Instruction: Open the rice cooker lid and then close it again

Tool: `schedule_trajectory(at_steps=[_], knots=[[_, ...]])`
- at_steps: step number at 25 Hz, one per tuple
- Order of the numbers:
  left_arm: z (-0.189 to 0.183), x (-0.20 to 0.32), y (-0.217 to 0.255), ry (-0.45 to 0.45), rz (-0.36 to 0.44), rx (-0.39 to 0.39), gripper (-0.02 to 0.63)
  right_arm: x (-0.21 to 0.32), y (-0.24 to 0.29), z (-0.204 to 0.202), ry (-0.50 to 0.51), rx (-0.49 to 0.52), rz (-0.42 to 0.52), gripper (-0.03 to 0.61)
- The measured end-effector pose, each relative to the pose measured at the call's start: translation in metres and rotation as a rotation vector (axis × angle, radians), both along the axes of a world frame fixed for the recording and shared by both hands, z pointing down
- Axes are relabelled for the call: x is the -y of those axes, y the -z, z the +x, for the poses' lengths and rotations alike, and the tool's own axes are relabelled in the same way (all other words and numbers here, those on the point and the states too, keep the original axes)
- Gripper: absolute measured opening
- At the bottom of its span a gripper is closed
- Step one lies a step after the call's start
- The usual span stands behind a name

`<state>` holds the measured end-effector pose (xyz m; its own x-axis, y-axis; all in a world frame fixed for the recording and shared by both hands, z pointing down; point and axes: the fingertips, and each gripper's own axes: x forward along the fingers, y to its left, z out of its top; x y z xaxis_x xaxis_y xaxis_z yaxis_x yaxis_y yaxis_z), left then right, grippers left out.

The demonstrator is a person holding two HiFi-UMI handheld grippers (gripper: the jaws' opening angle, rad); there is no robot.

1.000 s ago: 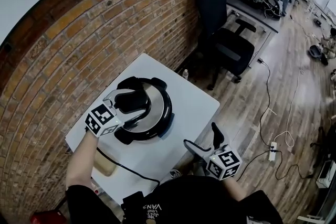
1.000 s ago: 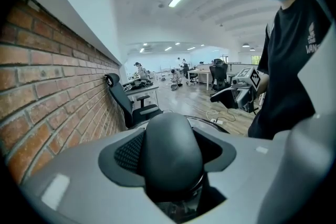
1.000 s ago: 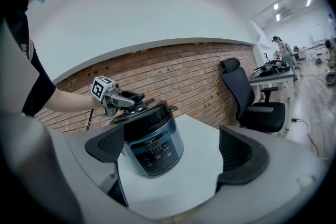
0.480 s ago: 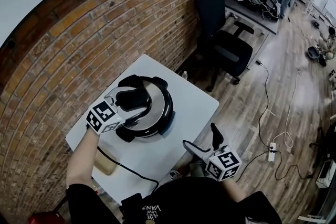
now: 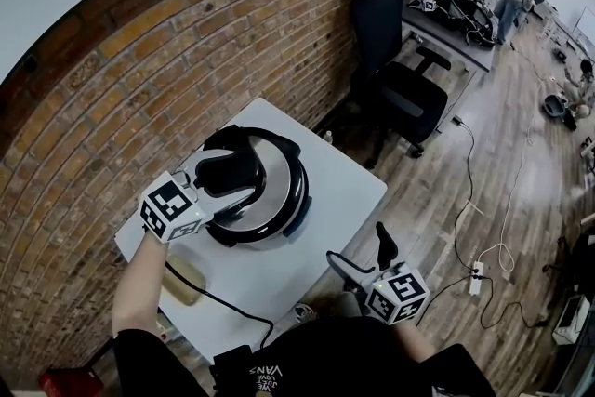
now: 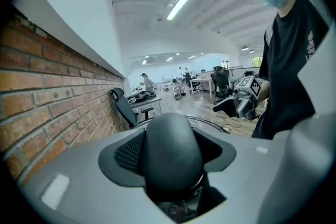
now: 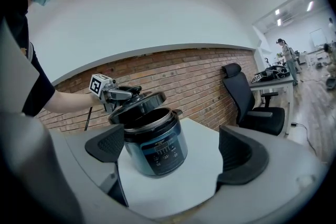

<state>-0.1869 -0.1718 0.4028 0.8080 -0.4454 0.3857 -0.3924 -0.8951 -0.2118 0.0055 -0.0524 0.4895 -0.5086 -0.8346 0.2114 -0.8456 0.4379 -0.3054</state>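
The dark blue rice cooker [image 7: 157,149] stands on a small white table [image 5: 344,181]. Its round lid [image 7: 137,105] hangs tilted just above the pot's rim, and the pot's mouth shows beneath it. My left gripper [image 5: 223,186] is shut on the black lid handle [image 5: 228,170], which fills the space between its jaws in the left gripper view [image 6: 170,157]. My right gripper [image 5: 358,246] stands open and holds nothing at the table's near edge, pointing at the cooker's control panel.
A brick wall runs behind the table. A black office chair [image 5: 395,70] and a desk [image 5: 456,14] stand to the right. The cooker's black cable [image 5: 214,302] trails off the near left, past a tan object [image 5: 181,284]. Cables lie on the wood floor.
The left gripper has risen with the lid, which now hangs tilted above the pot. The right gripper has stayed in place.
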Motion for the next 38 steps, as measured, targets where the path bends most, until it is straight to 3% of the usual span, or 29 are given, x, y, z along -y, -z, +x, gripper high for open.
schedule_trajectory(at_steps=[7,12,19,30,38], knots=[[-0.014,-0.038,0.033,0.097,0.058,-0.053,0.281,0.01,0.009,-0.002,0.089,0.012,0.03,0.56],[-0.022,-0.067,0.044,0.224,0.085,-0.09,0.281,0.01,0.015,0.0,0.169,0.021,0.042,0.56],[-0.041,-0.116,0.044,0.498,0.089,-0.183,0.281,0.004,0.026,0.009,0.308,0.027,0.062,0.559],[-0.072,-0.211,0.032,0.966,0.134,-0.362,0.281,-0.012,0.027,0.03,0.442,0.044,0.065,0.558],[-0.087,-0.287,0.006,1.212,0.175,-0.441,0.281,-0.031,0.02,0.031,0.534,0.042,0.05,0.558]])
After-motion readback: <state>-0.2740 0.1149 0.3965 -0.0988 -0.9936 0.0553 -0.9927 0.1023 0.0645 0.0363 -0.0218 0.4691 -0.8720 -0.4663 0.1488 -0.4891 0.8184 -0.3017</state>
